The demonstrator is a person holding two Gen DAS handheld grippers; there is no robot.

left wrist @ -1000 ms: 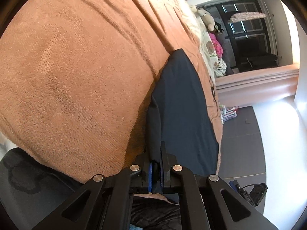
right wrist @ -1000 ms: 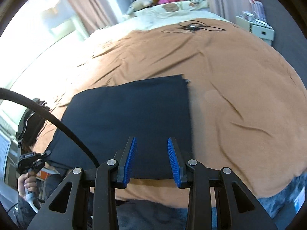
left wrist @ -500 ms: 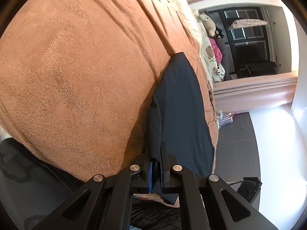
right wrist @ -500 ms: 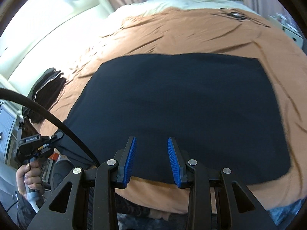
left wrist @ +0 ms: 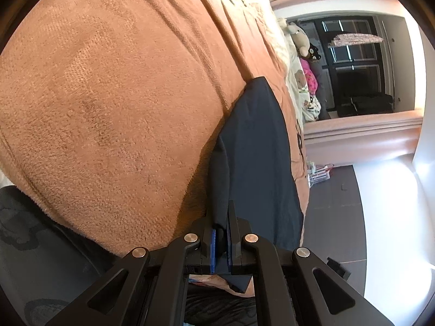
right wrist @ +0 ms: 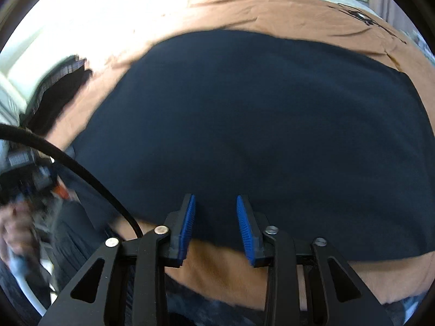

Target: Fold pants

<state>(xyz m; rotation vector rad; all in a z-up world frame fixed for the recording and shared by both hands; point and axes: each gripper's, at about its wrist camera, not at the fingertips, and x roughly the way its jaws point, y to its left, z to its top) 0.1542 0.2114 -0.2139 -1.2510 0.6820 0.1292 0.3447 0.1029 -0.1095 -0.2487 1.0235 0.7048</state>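
Note:
Dark navy pants [right wrist: 258,125] lie spread flat on an orange-brown blanket [right wrist: 272,13] that covers a bed. My left gripper [left wrist: 220,225] is shut on a corner of the pants [left wrist: 255,146] at the near edge of the bed, and the cloth stands pinched between its blue pads. My right gripper [right wrist: 215,210] hovers low over the near hem of the pants, jaws closing. The cloth lies under the blue pads [right wrist: 187,222], not pinched by them.
A stack of dark folded clothes [right wrist: 59,81] sits at the blanket's far left. Pillows and soft toys [left wrist: 301,40] lie at the head of the bed. A black cable [right wrist: 81,168] crosses the right wrist view. A hand [right wrist: 13,231] holds the other gripper's handle at lower left.
My right gripper has swung over and down toward the near hem of the pants, which now fill its view, and its jaws have narrowed a little. The left gripper has kept its grip and barely moved.

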